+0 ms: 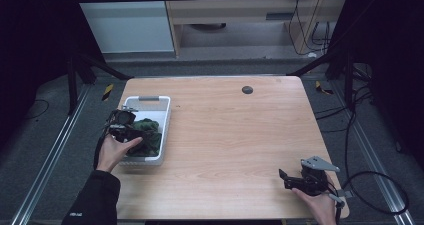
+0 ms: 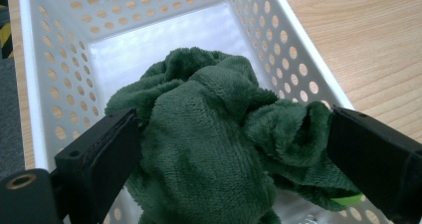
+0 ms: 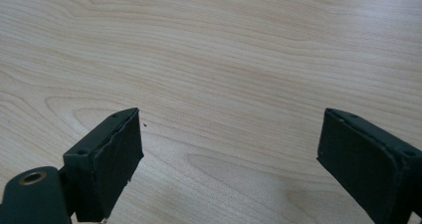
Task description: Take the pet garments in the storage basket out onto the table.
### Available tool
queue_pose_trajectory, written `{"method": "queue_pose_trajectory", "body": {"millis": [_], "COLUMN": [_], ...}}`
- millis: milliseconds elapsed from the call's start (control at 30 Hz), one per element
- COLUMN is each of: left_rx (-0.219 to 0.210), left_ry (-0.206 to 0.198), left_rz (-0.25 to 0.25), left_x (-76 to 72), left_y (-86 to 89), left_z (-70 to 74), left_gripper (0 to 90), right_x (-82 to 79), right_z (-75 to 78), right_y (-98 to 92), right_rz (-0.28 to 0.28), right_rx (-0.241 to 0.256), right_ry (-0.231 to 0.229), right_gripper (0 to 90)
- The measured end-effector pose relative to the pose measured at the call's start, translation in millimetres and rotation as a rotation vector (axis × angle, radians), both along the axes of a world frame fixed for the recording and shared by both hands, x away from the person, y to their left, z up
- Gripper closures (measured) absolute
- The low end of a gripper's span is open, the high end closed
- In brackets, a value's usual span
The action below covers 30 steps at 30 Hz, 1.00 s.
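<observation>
We see the left gripper (image 2: 229,149) over the white perforated plastic basket (image 2: 298,50) at the left edge of the light wooden table (image 1: 230,135), its jaws spread wide on either side of the bunched dark green fleece cloth (image 2: 214,134) lying in that basket; whether they press the cloth we cannot tell. The right gripper (image 3: 229,154) sits low over bare tabletop near the right front corner, jaws wide apart and holding nothing.

No legible text or labels anywhere.
</observation>
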<state>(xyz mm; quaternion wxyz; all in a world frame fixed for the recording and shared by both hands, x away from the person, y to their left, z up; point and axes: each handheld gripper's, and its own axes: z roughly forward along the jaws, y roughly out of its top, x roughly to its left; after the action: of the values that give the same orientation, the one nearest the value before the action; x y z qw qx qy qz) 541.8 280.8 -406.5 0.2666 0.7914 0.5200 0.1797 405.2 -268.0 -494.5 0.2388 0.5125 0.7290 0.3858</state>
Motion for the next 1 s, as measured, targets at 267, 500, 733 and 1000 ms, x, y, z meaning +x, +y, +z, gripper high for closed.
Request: {"method": "queue_pose_trajectory", "body": {"millis": [267,500,733,1000], "left_rx": [0.015,0.019,0.029,0.03], "left_ry": [0.033,0.068,0.11,0.14], "left_rz": [-0.004,0.002,0.006,0.013], "left_x": [4.4,8.4,10.9,10.1], "left_y": [-1.6,-1.3,-1.5,-1.4], "left_z": [-9.5,-16.1,-21.5,-25.9], "left_gripper": [5.3,6.6,16.0,35.6], "right_x": [0.9,1.6,1.7,1.9], "right_z": [-1.1,-2.3,-2.5,-2.5], "right_y": [0.1,0.6,1.7,1.8], "right_rz": [0.005,0.011,0.018,0.021], "right_rx": [-0.011,-0.013,-0.012,-0.014], "right_ry": [0.001,0.012,0.023,0.024], "right_gripper": [10.1,9.5,9.3,9.3]}}
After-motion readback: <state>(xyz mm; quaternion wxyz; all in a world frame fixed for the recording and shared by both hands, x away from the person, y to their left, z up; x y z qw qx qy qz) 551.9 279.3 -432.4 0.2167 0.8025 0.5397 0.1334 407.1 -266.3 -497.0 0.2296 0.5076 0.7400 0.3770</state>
